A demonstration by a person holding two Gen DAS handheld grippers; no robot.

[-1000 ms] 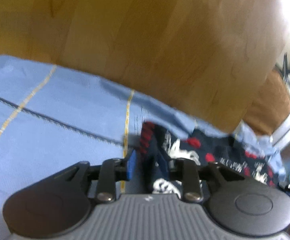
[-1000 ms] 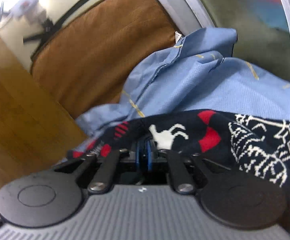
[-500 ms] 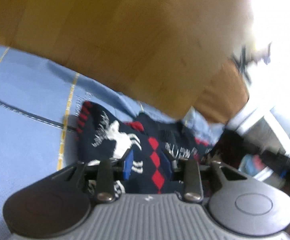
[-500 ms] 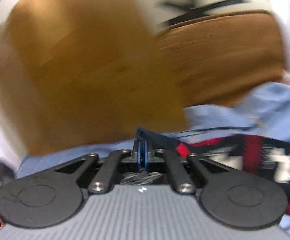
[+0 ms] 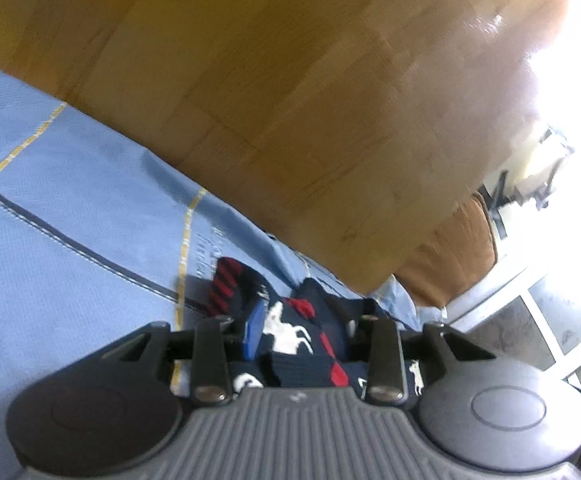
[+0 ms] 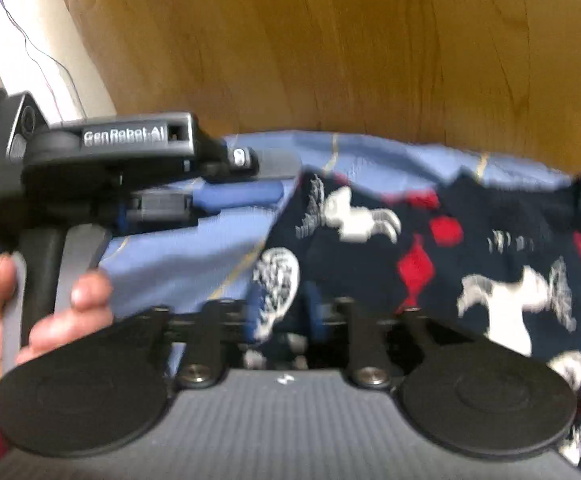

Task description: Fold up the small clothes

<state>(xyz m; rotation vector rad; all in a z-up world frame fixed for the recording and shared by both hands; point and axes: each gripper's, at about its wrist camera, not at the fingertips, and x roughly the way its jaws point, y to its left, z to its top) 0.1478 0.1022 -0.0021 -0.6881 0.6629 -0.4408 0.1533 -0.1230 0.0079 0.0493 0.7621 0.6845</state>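
A navy knitted sweater (image 5: 290, 328) with white animals and red diamonds lies bunched on a blue bedsheet (image 5: 70, 220). My left gripper (image 5: 302, 324) is shut on a thick fold of it; the blue left pad (image 5: 252, 330) shows and the other is hidden by cloth. In the right wrist view the sweater (image 6: 450, 248) spreads across the right half. My right gripper (image 6: 282, 312) sits low over its near edge, jaws opening, with a flap of knit still between them. The left gripper (image 6: 278, 178) appears side-on, its tips at the sweater's far left edge.
A wooden headboard (image 6: 330, 60) rises just behind the bedsheet (image 6: 194, 256). A brown cushion (image 5: 450, 256) leans at its right end, with a bright window beyond. A person's hand (image 6: 70, 312) grips the left gripper's handle at the left.
My right gripper swung left across the bed with the sweater's edge, then its jaws parted. The left gripper turned slightly and kept its hold on the fold.
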